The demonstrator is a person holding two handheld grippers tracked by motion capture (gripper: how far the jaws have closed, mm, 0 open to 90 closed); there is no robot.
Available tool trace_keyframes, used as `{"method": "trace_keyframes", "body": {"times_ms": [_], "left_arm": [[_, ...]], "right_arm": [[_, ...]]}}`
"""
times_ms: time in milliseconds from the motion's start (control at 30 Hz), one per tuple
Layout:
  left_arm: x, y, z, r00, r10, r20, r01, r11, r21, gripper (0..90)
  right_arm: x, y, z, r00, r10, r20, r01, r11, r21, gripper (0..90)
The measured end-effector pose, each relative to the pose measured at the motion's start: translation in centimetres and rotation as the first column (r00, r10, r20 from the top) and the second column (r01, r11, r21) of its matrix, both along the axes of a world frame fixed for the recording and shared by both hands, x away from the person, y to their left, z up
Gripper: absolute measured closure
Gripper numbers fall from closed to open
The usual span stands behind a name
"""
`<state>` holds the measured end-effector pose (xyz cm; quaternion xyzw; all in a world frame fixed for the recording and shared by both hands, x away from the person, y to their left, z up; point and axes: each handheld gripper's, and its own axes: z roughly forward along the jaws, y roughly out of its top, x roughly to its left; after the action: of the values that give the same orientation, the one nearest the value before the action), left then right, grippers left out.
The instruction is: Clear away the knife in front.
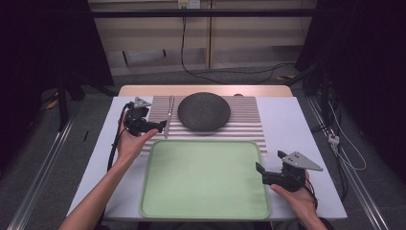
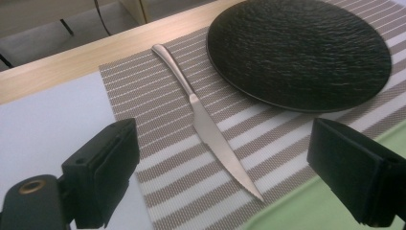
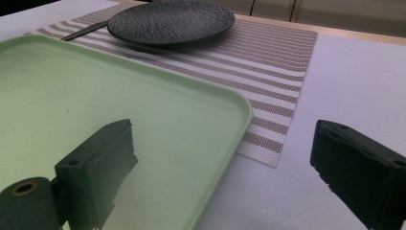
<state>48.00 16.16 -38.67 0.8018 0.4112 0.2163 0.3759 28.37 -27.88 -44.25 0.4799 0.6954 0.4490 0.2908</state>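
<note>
The left hand-held gripper (image 1: pixel 163 125) is held with its jaws spread wide, near the knife (image 2: pixel 207 122), which lies flat on the striped placemat (image 2: pixel 158 91) just left of the black plate (image 2: pixel 299 50), handle toward the far edge and tip toward the near edge, close to the green tray (image 1: pixel 203 176). Nothing is gripped yet. A slip is judged the chief risk: the knife is thin, smooth and flush with the mat, so the jaws could close above it or skate off the blade (the metal looks polished), and the woven mat could be pinched and dragged along with it. Because the plate sits just beside the knife, its rim could be struck by the right-hand jaw if the approach is made too far to the right, and the plate shifted. A grasp taken near the tip could let the heavier handle swing down. The right hand-held gripper (image 1: pixel 260 173) is likewise held wide and empty, at the tray's right near corner, well apart from the knife. Counted on the worktop (image 1: pixel 297 124): one knife, one plate, one placemat, one tray, two grippers.
</note>
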Motion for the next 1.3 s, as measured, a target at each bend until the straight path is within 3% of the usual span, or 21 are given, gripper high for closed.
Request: {"method": "trace_keyframes", "body": {"times_ms": [267,500,667,767,867,1000,1167,1300], "left_arm": [[2.7,-0.9,-0.2,0.9995,0.028,-0.012,-0.028,0.9996,0.005,11.7],[5.3,-1.7,-0.9,0.9965,0.051,-0.067,-0.049,0.9983,0.031,11.8],[6.8,-1.9,-1.3,0.9943,0.073,-0.077,-0.071,0.9969,0.035,15.4],[7.8,-2.2,-1.7,0.9919,0.093,-0.087,-0.09,0.9953,0.035,16.2],[8.8,-2.6,-2.6,0.9883,0.112,-0.103,-0.107,0.9929,0.051,24.5],[10.1,-2.8,-3.6,0.9798,0.13,-0.152,-0.124,0.9911,0.047,23.8],[11.2,-3.3,-4.4,0.9783,0.151,-0.142,-0.144,0.9876,0.063,31.4],[12.0,-3.3,-5.2,0.9688,0.175,-0.175,-0.166,0.9838,0.069,35.5]], "right_arm": [[0.1,-0.1,-0.1,1.0,0.0,-0.006,0.0,1.0,0.004,8.4],[0.2,0.0,-0.1,1.0,0.002,-0.008,-0.002,1.0,0.006,8.5],[0.2,0.0,-0.1,0.9999,0.009,-0.009,-0.009,1.0,0.0,8.5],[0.2,0.0,-0.1,0.9999,0.011,-0.009,-0.011,1.0,0.005,8.4],[0.3,0.0,-0.2,0.9997,0.015,-0.018,-0.015,1.0,0.007,8.2],[0.4,0.1,-0.2,0.9995,0.026,-0.018,-0.026,1.0,0.0,8.2],[0.4,0.1,-0.3,0.9989,0.039,-0.027,-0.039,0.999,0.001,8.1],[0.4,0.1,-0.3,0.9987,0.04,-0.031,-0.04,0.999,0.004,8.3]]}}
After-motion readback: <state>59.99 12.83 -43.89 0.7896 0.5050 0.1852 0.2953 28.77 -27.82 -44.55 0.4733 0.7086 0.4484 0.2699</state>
